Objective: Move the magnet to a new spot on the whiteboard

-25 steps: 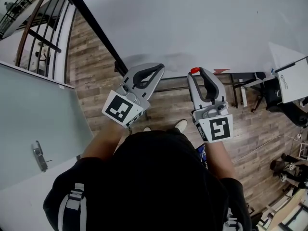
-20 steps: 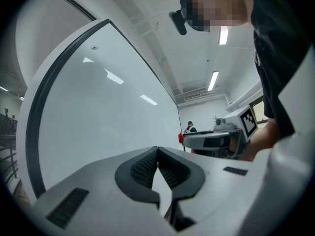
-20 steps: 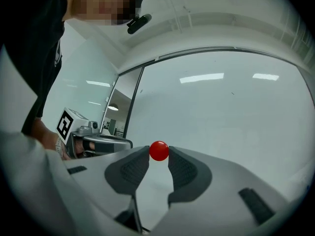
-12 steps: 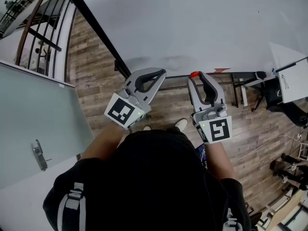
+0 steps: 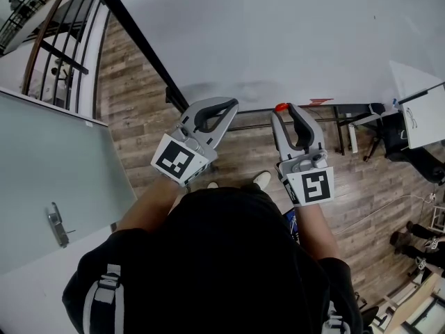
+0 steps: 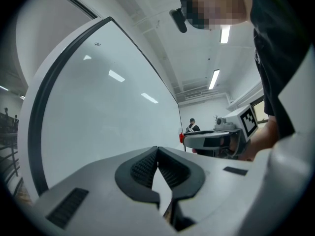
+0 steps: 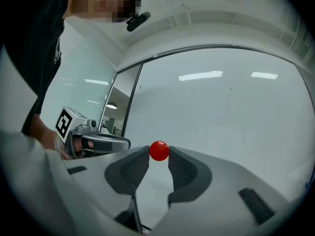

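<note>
A small round red magnet (image 7: 159, 151) sits pinched between the tips of my right gripper (image 7: 159, 154), which is shut on it. In the head view the magnet (image 5: 281, 106) shows at the tip of the right gripper (image 5: 285, 108), close in front of the lower part of the whiteboard (image 5: 278, 33). Whether it touches the board I cannot tell. My left gripper (image 5: 231, 104) hovers beside it to the left, also near the board. Its jaws are shut, pads meeting, with nothing between them (image 6: 157, 150). The white board (image 7: 221, 107) fills the background of both gripper views.
The whiteboard's black frame (image 5: 135, 40) runs diagonally at the left. Beyond it are a railing (image 5: 49, 40) and a glass door with a handle (image 5: 57, 225). Wood floor (image 5: 243, 152) lies below. Desks and a stand (image 5: 417, 117) crowd the right side.
Both grippers have shifted slightly toward me and downward in the head view. The magnet stays in the right gripper's tips.
</note>
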The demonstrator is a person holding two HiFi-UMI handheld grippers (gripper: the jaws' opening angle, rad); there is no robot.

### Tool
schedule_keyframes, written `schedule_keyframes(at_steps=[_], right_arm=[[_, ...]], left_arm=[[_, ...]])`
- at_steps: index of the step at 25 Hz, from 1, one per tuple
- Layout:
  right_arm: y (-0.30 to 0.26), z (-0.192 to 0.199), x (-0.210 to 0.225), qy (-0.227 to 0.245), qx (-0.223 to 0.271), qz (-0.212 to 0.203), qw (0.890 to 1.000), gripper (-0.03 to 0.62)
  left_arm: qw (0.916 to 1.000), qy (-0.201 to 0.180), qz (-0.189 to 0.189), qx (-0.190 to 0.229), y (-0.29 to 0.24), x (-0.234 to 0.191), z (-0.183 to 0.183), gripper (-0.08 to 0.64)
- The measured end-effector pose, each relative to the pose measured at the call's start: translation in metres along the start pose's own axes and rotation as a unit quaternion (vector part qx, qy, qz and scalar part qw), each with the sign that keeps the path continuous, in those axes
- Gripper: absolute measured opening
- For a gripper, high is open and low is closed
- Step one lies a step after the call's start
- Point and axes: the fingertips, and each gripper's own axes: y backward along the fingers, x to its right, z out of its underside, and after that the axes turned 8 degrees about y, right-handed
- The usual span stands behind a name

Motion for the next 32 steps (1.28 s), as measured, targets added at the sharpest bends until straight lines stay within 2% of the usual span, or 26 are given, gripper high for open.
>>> schedule_keyframes(at_steps=[3,9,12,18,22,28,32], right_arm=[[-0.005,0.006,0.000,0.007,0.001,0.021,1.000,0.118],[-0.016,0.041,-0.008,-0.016,-0.010,0.040,0.999,0.118],[-0.024,0.054,-0.018,-0.029,-0.016,0.038,0.999,0.118],[-0.046,0.075,-0.050,-0.031,-0.030,0.020,0.999,0.118],[-0.062,0.095,-0.074,-0.030,-0.041,0.010,0.999,0.118],[-0.086,0.124,-0.118,-0.038,-0.059,-0.006,0.998,0.118],[-0.099,0.148,-0.132,-0.039,-0.073,0.002,0.997,0.118]], left_arm=[[0.9999,0.008,-0.005,0.010,0.002,-0.005,0.002,0.005],[0.9996,-0.002,-0.027,0.008,0.015,-0.010,0.020,0.005],[0.9991,-0.010,-0.039,0.011,0.022,-0.013,0.029,0.003],[0.9973,-0.011,-0.073,0.008,0.045,-0.033,0.059,0.003],[0.9946,-0.025,-0.100,0.009,0.065,-0.046,0.074,0.004],[0.9931,-0.018,-0.115,0.007,0.087,-0.061,0.096,0.003],[0.9931,-0.017,-0.116,0.003,0.090,-0.072,0.107,0.003]])
